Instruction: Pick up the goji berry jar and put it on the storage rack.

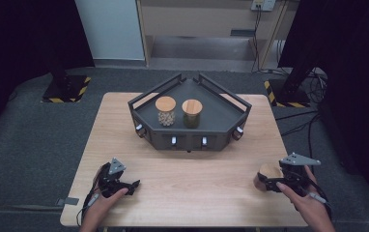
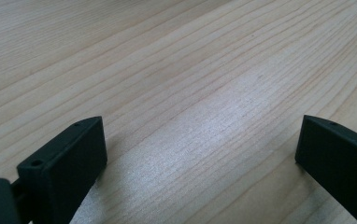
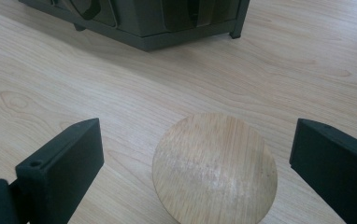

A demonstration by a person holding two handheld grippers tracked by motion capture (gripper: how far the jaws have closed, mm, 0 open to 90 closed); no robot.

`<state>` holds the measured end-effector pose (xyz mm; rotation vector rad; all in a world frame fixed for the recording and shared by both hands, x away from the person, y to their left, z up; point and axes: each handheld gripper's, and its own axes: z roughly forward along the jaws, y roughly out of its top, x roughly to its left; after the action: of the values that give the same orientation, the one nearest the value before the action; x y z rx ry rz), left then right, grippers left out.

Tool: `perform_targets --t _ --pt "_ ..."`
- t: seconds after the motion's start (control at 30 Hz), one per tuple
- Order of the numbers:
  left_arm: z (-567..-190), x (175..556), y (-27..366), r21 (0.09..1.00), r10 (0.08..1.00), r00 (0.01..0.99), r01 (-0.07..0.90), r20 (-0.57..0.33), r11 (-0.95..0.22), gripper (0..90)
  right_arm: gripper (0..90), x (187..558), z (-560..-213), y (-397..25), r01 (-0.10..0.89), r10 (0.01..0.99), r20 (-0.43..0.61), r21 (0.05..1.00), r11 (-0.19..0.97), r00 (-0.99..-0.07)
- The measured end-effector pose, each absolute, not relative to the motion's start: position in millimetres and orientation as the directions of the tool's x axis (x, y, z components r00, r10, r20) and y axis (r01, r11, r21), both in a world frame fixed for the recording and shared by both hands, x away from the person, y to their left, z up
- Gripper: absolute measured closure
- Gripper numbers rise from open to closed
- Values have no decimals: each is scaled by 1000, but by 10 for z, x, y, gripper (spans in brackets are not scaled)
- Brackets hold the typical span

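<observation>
On the table (image 1: 182, 179), right gripper (image 3: 197, 154) fingers straddle the jar (image 3: 215, 169).

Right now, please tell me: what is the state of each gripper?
Left gripper: open, nothing between its jaws, over the bare table.
Right gripper: open, jaws on either side of a wooden lid, not closed on it.

The high view looks forward and down from above my side of the table (image 1: 187, 174), far enough back to take in the whole top and the floor beyond. The camera on my left gripper (image 2: 200, 154) sits low, close to the wood, facing along its jaws. The one on my right gripper (image 3: 195, 158) rides just as near, looking past a round wooden lid (image 3: 215, 167) to the dark tray (image 3: 158, 23). It shares lid (image 1: 268, 171) and tray (image 1: 206, 137) with the high view.
</observation>
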<state>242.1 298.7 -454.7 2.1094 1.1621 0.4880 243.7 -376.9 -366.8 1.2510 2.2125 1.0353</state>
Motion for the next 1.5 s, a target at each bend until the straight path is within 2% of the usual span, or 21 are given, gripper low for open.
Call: perform_targets --t 1.5 --pt "-4549 2421 2988 710 846 533 594 3 -377 7 44 2552 -3998 -3777 635 864 39 695 337 -501"
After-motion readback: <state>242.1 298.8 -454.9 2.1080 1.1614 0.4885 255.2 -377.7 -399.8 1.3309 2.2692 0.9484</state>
